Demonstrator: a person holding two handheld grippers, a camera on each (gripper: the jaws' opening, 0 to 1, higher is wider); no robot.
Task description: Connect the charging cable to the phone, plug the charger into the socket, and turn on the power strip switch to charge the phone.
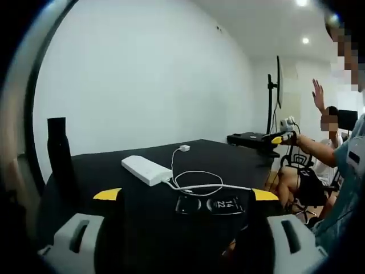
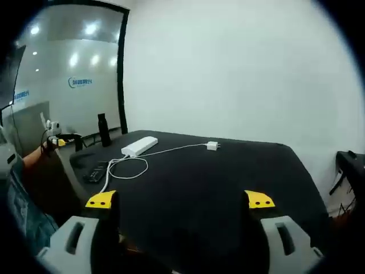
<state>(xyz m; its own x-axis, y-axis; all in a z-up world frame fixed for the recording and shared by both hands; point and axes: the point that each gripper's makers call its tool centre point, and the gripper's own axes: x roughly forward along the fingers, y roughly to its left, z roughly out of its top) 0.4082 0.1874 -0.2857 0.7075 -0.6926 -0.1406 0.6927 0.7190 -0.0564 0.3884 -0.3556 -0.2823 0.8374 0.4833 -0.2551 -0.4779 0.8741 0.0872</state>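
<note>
Left gripper view: we look along our left gripper (image 1: 186,197), its yellow-tipped jaws spread wide and holding nothing, over a black table (image 1: 102,171). Ahead of the jaws, and apart from them, lies the phone (image 1: 210,204), dark and flat near the table's near edge, between the two jaw tips as the view has it. Beyond it rests the white power strip (image 1: 146,169), and a white charging cable (image 1: 197,181) loops beside the strip and runs across the table above the phone; whether it is joined to the phone we cannot tell. The white charger (image 1: 184,148) lies farther back, on the tabletop, well apart from the strip. A dark bottle (image 1: 60,154) stands upright at the table's left edge. At the right of this view our right gripper (image 1: 283,137) is held out by a hand, past the table's far corner, and a monitor stand (image 1: 272,100) rises behind it. In the right gripper view, the right gripper (image 2: 180,201) also stands wide open and empty, well back from the table's things: the power strip (image 2: 139,145), the cable (image 2: 128,165) and the charger (image 2: 212,146) lie ahead across the black table (image 2: 228,171), and the left gripper (image 2: 57,140) shows at the left edge.
</note>
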